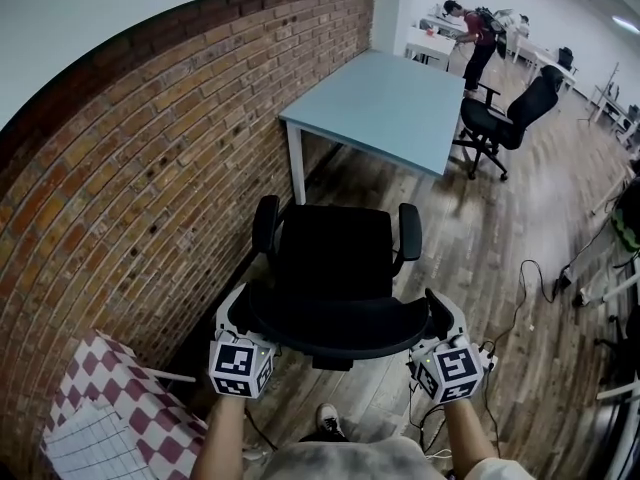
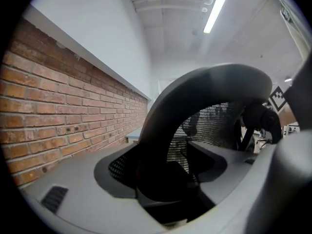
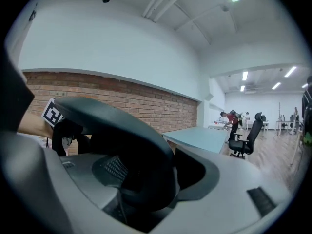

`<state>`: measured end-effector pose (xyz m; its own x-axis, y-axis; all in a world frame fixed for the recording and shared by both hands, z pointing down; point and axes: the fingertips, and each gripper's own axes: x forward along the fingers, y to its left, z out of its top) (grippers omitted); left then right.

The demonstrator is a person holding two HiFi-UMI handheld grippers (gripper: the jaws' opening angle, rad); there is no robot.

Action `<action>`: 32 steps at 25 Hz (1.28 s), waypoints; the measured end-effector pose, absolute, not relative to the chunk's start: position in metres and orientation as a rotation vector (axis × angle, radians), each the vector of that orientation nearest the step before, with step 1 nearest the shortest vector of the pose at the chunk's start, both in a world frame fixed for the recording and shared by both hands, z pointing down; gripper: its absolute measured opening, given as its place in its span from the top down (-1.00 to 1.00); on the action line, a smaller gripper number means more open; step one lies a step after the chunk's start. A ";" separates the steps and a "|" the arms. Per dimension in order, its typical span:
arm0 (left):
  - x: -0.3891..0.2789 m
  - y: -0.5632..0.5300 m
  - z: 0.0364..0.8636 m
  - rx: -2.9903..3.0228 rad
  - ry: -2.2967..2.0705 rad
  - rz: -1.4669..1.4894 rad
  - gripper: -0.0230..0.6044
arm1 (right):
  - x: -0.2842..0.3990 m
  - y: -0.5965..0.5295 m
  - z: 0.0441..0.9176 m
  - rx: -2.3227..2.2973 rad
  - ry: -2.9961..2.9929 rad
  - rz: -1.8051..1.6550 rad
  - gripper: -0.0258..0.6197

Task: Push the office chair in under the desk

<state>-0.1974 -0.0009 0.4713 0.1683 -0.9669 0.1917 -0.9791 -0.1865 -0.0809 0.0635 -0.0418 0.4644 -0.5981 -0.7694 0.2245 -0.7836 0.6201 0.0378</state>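
- My left gripper [image 1: 238, 313] and right gripper [image 1: 440, 318] sit at the two ends of the backrest [image 1: 330, 336], one on each side. That way a push should go straight and not spin the chair [image 1: 335, 253].
- Both pairs of jaws stand apart, astride the backrest's top rim, and neither clamps it. For a shove I judge that enough, since the rim beds between the jaws and cannot slip sideways.
- The chair stands on the floor [image 1: 480, 258] just in front of me, facing the desk [image 1: 385, 103]. It is well short of the desk and not yet under it.
- The desk runs along the brick wall [image 1: 140, 178], so the chair must line up with the gap to the right of the desk leg [image 1: 297, 173].
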 end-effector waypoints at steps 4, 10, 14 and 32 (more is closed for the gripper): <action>-0.194 -0.010 0.472 2.365 -1.931 0.291 -0.12 | 0.069 -0.049 0.464 1.315 -2.621 0.122 -0.02; -0.199 -0.024 0.472 2.381 -1.902 0.283 -0.11 | 0.063 -0.058 0.464 1.238 -2.598 0.056 0.08; -0.201 -0.033 0.472 2.379 -1.896 0.292 -0.11 | 0.061 -0.064 0.464 1.226 -2.592 0.057 0.09; -0.212 -0.077 0.472 2.408 -1.862 0.313 -0.11 | 0.051 -0.096 0.467 1.165 -2.604 0.063 0.12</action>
<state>-0.2123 -0.0775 0.4723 0.2399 -0.9476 0.2108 -0.9644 -0.2575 -0.0600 0.0514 -0.0965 0.4675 -0.6322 -0.7234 0.2774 -0.7360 0.6726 0.0768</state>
